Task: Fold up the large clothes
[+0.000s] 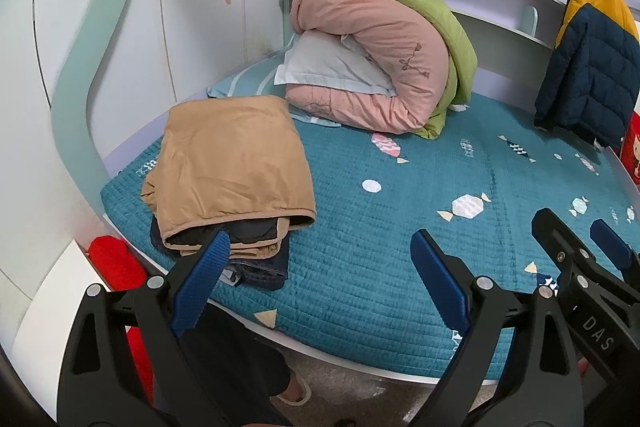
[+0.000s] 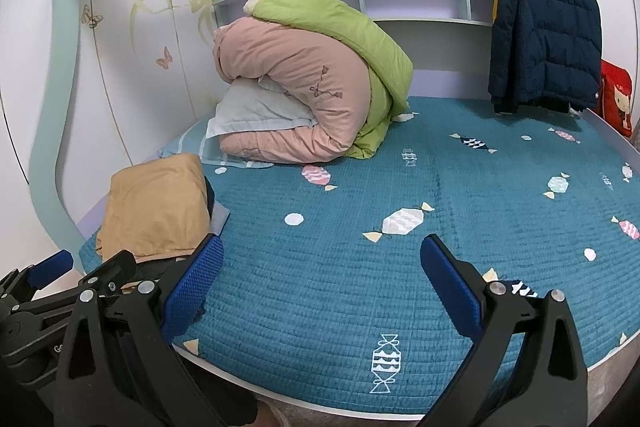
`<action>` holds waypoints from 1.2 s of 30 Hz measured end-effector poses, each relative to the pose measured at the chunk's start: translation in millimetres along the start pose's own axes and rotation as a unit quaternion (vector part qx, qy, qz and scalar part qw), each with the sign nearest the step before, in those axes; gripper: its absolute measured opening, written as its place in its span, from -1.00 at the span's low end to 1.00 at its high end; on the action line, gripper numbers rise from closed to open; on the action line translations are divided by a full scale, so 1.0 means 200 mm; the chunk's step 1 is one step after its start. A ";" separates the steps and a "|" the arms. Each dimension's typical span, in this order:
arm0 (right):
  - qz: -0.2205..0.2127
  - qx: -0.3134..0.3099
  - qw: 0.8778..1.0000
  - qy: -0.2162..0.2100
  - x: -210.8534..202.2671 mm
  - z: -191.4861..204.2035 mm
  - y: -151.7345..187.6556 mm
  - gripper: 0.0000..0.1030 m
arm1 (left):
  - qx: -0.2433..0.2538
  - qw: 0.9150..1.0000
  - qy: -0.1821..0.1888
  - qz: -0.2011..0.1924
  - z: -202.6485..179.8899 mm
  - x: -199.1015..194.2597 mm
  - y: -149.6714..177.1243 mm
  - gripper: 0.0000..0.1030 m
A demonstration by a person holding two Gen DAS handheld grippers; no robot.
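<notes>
Just ahead of my left gripper (image 1: pixel 320 271), spread and empty, lies the folded tan jacket (image 1: pixel 236 167); my right gripper (image 2: pixel 322 279) gapes over bare bedspread (image 2: pixel 320 307), bedding (image 2: pixel 304 83) beyond.

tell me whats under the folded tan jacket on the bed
Under the tan jacket lies a folded dark blue garment, only its front edge showing. The rest, and anything beneath, is covered.

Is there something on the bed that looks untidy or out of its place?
Mostly tidy. The tan jacket lies folded on a stack at the bed's corner, but its black lining shows at the front edge and a dark garment sticks out underneath. The pink quilt is bundled loosely over a pillow.
</notes>
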State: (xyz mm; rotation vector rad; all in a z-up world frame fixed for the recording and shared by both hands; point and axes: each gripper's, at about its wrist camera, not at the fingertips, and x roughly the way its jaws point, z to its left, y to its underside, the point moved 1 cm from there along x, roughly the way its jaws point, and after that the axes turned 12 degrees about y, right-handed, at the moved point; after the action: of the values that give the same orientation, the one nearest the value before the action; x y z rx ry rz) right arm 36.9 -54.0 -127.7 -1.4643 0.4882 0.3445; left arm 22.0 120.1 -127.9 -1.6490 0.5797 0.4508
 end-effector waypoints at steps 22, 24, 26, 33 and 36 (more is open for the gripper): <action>0.012 0.009 1.000 -0.005 0.04 -0.03 0.03 0.85 | -0.002 1.000 -0.009 0.013 -0.02 0.03 0.01 0.78; 0.012 0.010 1.000 -0.005 0.04 -0.03 0.03 0.85 | -0.004 1.000 -0.008 0.014 -0.02 0.03 0.01 0.78; 0.011 0.008 1.000 -0.004 0.04 -0.03 0.03 0.85 | -0.003 1.000 -0.008 0.014 -0.02 0.04 0.02 0.79; 0.011 0.008 1.000 -0.004 0.04 -0.03 0.03 0.85 | -0.004 1.000 -0.007 0.014 -0.02 0.03 0.02 0.79; 0.011 0.008 1.000 -0.004 0.04 -0.03 0.03 0.85 | -0.003 1.000 -0.007 0.014 -0.02 0.04 0.01 0.78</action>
State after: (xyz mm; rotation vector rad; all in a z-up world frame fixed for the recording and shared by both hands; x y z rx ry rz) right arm 40.0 -59.4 -137.2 -1.4423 0.5005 0.3621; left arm 25.9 115.5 -133.8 -1.6441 0.5924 0.4854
